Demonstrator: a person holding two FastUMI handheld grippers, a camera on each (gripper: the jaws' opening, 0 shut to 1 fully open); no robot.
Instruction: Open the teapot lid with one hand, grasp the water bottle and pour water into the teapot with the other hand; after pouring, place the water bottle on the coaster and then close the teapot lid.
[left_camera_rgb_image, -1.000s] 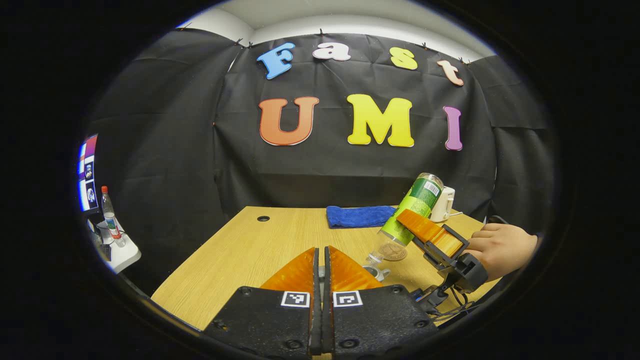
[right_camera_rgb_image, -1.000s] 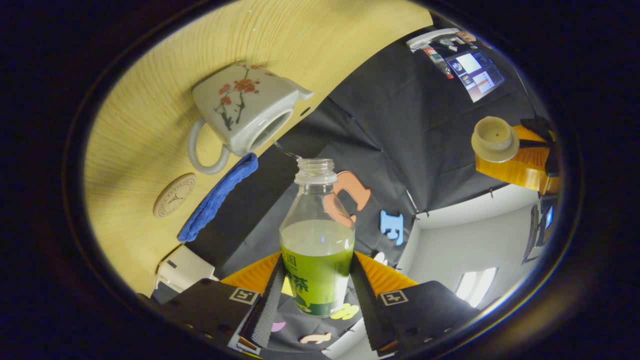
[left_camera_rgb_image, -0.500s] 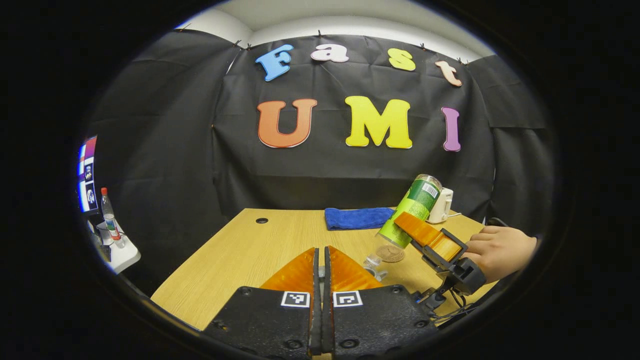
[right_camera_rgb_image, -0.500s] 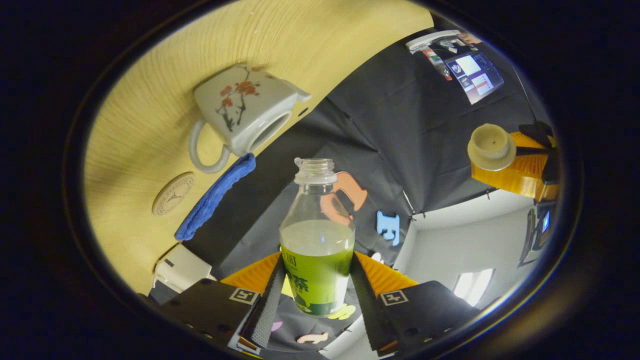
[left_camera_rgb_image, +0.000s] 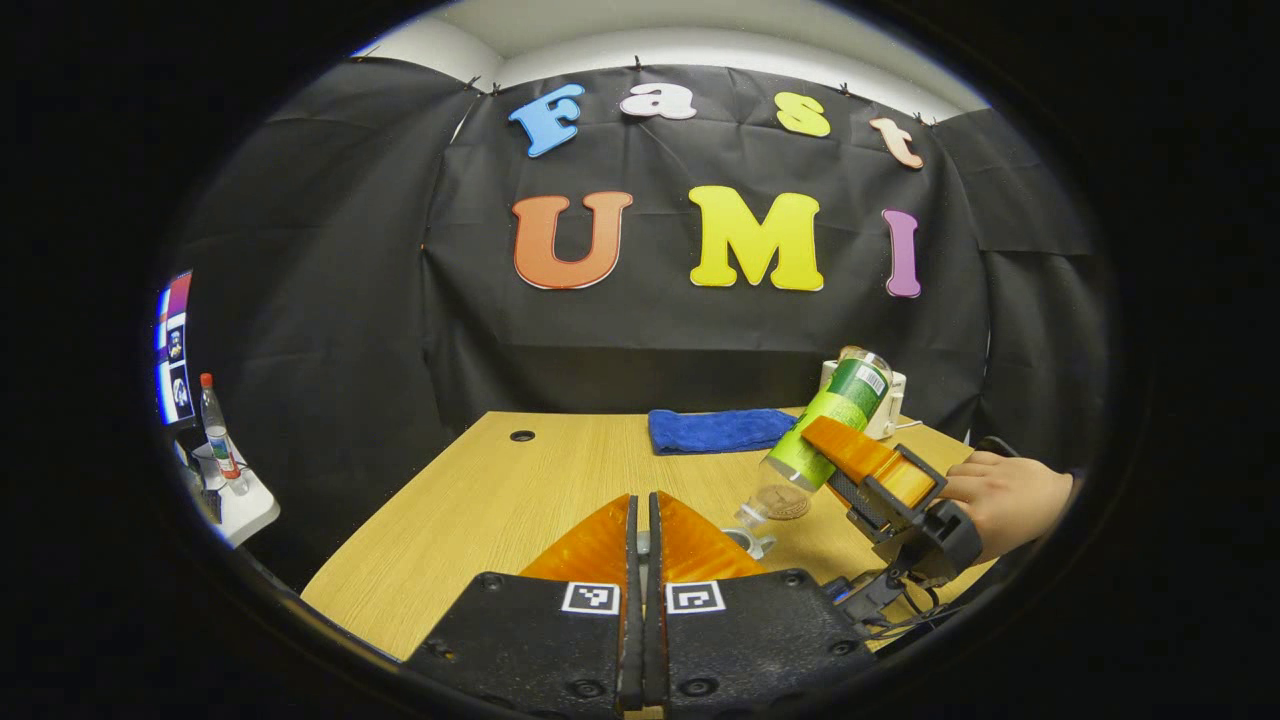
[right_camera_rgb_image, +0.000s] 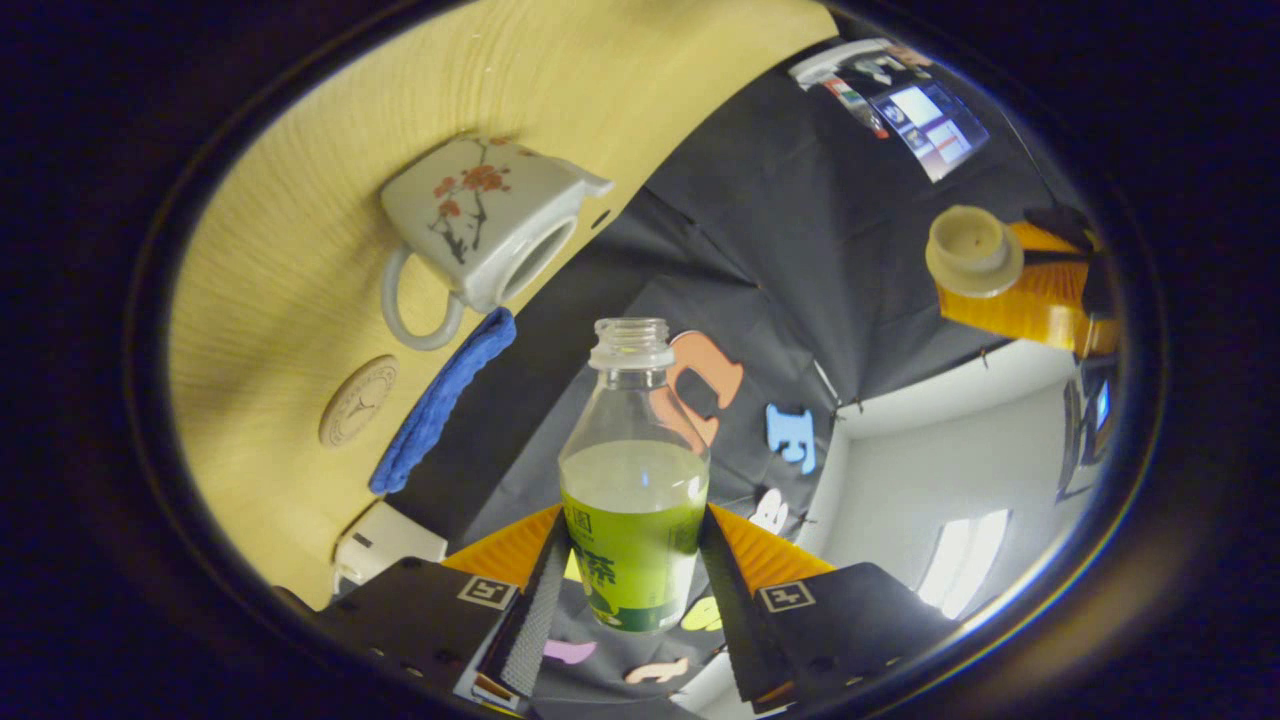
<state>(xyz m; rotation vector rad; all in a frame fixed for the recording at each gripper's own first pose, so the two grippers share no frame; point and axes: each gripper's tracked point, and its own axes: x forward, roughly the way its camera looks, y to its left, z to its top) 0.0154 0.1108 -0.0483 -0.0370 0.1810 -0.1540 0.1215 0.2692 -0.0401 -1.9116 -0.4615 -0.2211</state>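
A clear water bottle (right_camera_rgb_image: 634, 480) with a green label sits clamped between the two fingers of my right gripper (right_camera_rgb_image: 632, 560), its cap off and its open mouth pointing away from me. In the left gripper view the bottle (left_camera_rgb_image: 826, 422) is tilted neck-down above the wooden table (left_camera_rgb_image: 480, 500), with my hand (left_camera_rgb_image: 1005, 497) behind the gripper. The white teapot (right_camera_rgb_image: 490, 225), painted with red blossoms, stands open on the table, beside a blue cloth (right_camera_rgb_image: 440, 405). A round coaster (right_camera_rgb_image: 358, 400) lies near the teapot's handle. My left gripper (left_camera_rgb_image: 645, 530) has its fingers pressed together; in the right gripper view it holds the teapot lid (right_camera_rgb_image: 972, 250) up, well apart from the pot.
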